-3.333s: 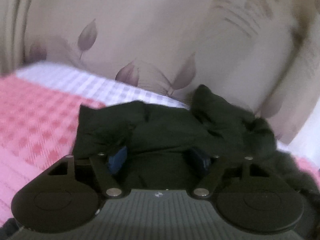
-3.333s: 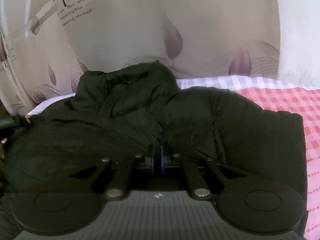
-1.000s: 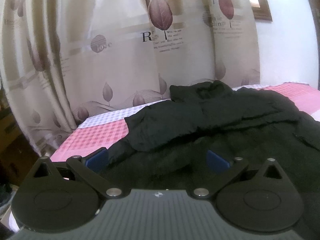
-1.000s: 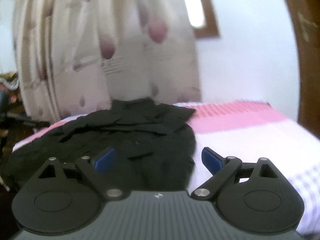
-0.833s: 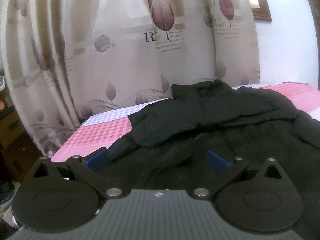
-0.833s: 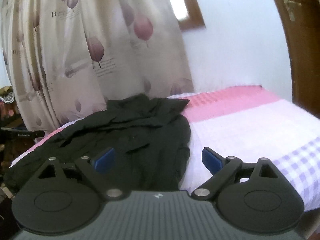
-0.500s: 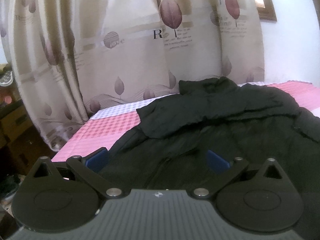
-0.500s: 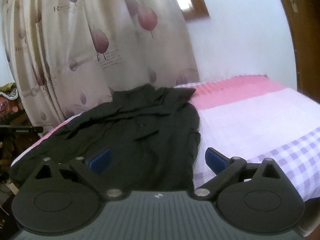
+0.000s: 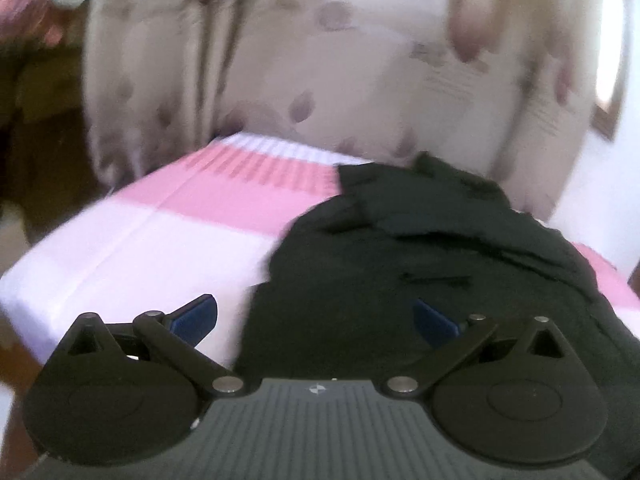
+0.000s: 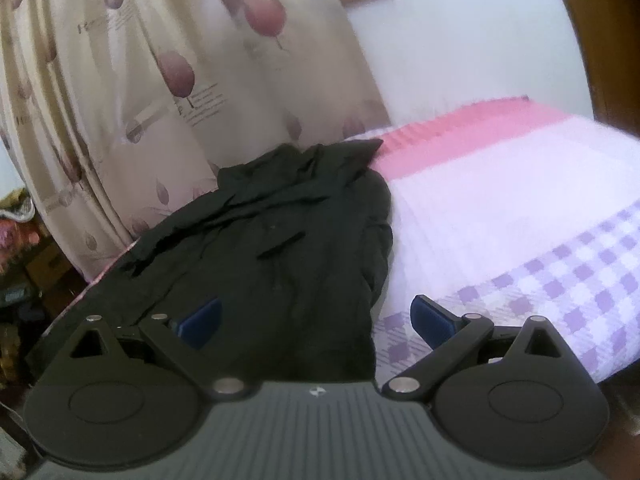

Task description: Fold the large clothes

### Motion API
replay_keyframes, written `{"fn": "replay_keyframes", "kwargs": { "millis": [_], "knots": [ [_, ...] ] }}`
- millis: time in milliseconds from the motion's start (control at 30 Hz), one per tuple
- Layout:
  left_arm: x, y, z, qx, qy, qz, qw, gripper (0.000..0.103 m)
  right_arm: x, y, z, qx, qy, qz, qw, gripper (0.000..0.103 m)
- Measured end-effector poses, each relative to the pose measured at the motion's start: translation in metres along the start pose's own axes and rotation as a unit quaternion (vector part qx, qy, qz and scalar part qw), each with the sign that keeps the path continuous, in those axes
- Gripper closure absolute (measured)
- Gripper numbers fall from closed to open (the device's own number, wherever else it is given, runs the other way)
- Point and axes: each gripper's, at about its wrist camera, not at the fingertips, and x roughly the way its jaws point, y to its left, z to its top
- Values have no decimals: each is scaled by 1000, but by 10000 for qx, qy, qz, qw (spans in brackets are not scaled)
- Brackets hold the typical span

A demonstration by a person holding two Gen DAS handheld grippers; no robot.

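Shown from both wrist views, a black jacket (image 10: 280, 248) is spread on a bed (image 10: 500, 208) covered in pink, white and lilac check, with its collar end toward a leaf-printed curtain (image 10: 168, 92) and its hem end nearest the cameras. The left hand-held gripper (image 9: 316, 320) is held with its blue fingers wide apart and nothing between them; the left view is blurred, so finer detail cannot be read. The right hand-held gripper (image 10: 316, 320) is likewise held spread and empty, poised above the hem, with one finger over the cloth and the other over the bare sheet. No contact with the garment is seen.

The jacket is judged to be soft, limp and fairly bulky, perhaps lightly padded, so that it is expected to sag and bunch when lifted. A firm pinch through the full thickness at the two hem corners, one per gripper, is judged the soundest hold; thin single layers may slip out.
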Motion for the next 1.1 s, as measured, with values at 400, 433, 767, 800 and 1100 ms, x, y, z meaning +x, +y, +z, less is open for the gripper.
{"fn": "replay_keyframes", "kwargs": {
  "millis": [400,433,767,800,1100],
  "knots": [
    [11,58,-42,-570,960,-1032,9884,34,12,-12,-5,520,301,519,9968,2],
    [11,57,-43,-596,973,-1145,9868,53,14,-10,-5,492,356,524,9968,6],
    [3,41,-37,-328,904,-1365,9860,71,17,-21,-4,817,532,523,9939,74],
    [4,42,-39,-308,940,-1350,9859,65,18,-22,-4,832,559,511,9937,72],
    [15,40,-44,-424,1075,-1610,9802,23,23,-19,-4,869,666,713,9914,38]
  ]
}}
